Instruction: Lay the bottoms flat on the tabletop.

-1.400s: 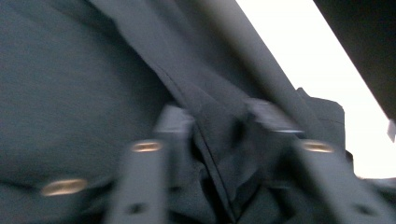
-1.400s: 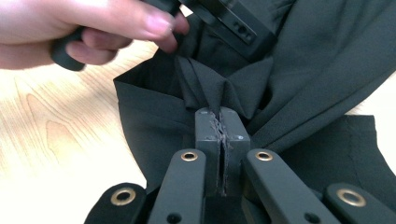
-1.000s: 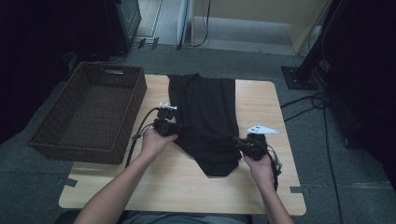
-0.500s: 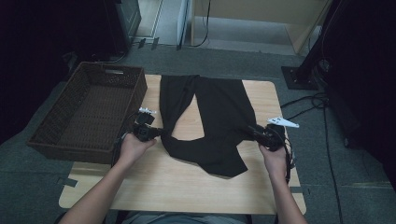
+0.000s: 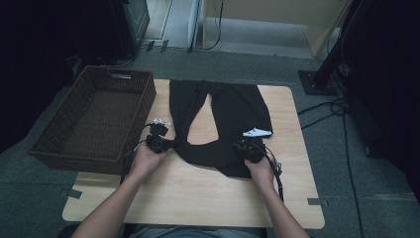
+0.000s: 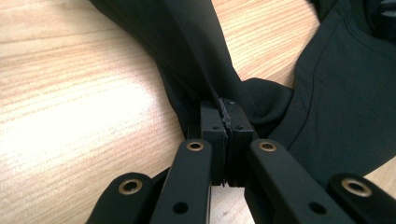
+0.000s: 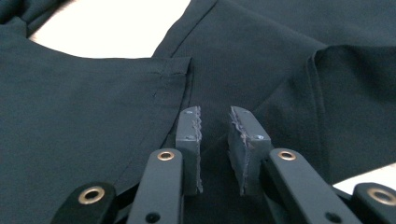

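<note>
Trousers (image 5: 233,119) pinched at left gripper (image 5: 166,144), lying under right gripper (image 5: 246,148) whose narrowly parted jaws were just closing

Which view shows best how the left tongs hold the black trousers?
The left gripper view: the left tongs pinch the black trousers. The high view shows them small; the right gripper view shows cloth.

The trousers (image 5: 233,124) are plain black, without pattern; close up in the right gripper view they look dark charcoal with matching stitching. The bench (image 5: 198,198) is pale wood with fine straight grain. The basket (image 5: 94,119) is dark brown woven wicker. Both hand-held grippers, left (image 5: 166,144) and right (image 5: 246,147), are black with brass-coloured rivets; the right one's pads (image 7: 189,135) are grey. The floor (image 5: 346,163) is grey-green.
</note>
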### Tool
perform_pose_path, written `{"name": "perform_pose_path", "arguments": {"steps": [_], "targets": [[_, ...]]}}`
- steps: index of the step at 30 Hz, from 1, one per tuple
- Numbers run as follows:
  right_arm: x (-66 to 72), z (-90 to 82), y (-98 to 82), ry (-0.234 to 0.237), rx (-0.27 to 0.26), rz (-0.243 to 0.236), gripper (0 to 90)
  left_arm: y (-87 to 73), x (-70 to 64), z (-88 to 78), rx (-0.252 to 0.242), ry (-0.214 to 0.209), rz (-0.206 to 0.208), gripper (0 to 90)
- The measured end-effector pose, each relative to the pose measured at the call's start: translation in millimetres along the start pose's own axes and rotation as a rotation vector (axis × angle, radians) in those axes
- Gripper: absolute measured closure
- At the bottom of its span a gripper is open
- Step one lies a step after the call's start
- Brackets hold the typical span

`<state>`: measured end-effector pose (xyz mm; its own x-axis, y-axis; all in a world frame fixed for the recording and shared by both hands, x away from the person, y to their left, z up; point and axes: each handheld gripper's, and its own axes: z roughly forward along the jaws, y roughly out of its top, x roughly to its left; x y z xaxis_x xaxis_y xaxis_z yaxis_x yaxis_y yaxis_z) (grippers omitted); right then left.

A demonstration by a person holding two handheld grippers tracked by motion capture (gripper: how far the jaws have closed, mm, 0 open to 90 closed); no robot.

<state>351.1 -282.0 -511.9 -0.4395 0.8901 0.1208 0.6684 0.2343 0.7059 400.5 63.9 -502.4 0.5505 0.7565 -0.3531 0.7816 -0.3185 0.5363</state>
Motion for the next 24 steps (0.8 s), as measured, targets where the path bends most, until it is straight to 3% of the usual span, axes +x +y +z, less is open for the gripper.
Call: {"name": "perform_pose_path", "arguments": {"steps": [3,6,8,12,14,15,16,18,20,24], "targets": [[2.9,0.4,-1.0,-0.01,-0.003,-0.018,71.0,2.1,2.0,-2.9,-0.008,0.02,-0.022,87.4],[7.5,-0.8,-8.1,-0.021,-0.039,-0.038,70.9,6.0,-3.4,-13.6,-0.091,-0.035,-0.051,77.6],[12.5,-3.1,-11.9,-0.003,-0.041,-0.037,71.2,9.1,-15.0,-18.8,-0.137,-0.068,-0.025,75.1],[29.2,-6.8,-18.6,0.006,-0.038,-0.074,72.6,12.4,-43.1,-13.4,-0.163,-0.12,0.057,70.8],[37.5,-8.0,-23.3,0.009,-0.052,-0.09,73.2,13.8,-52.0,-1.5,-0.145,-0.169,0.067,68.0],[41.2,-8.4,-25.8,-0.008,-0.061,-0.104,73.2,15.8,-55.7,8.1,-0.109,-0.17,0.072,66.3],[44.1,-8.5,-28.1,-0.024,-0.073,-0.113,73.9,16.3,-58.0,14.0,-0.103,-0.163,0.079,66.0],[44.4,-8.7,-29.0,-0.025,-0.078,-0.093,76.7,17.9,-59.5,29.8,-0.078,-0.149,0.104,64.8],[42.4,-8.9,-28.9,-0.02,-0.081,-0.073,80.3,20.8,-57.4,41.4,-0.04,-0.14,0.079,61.7],[38.3,-9.1,-28.7,0.008,-0.082,-0.03,80.3,22.6,-50.9,48.4,-0.051,-0.142,0.058,60.3]]}}
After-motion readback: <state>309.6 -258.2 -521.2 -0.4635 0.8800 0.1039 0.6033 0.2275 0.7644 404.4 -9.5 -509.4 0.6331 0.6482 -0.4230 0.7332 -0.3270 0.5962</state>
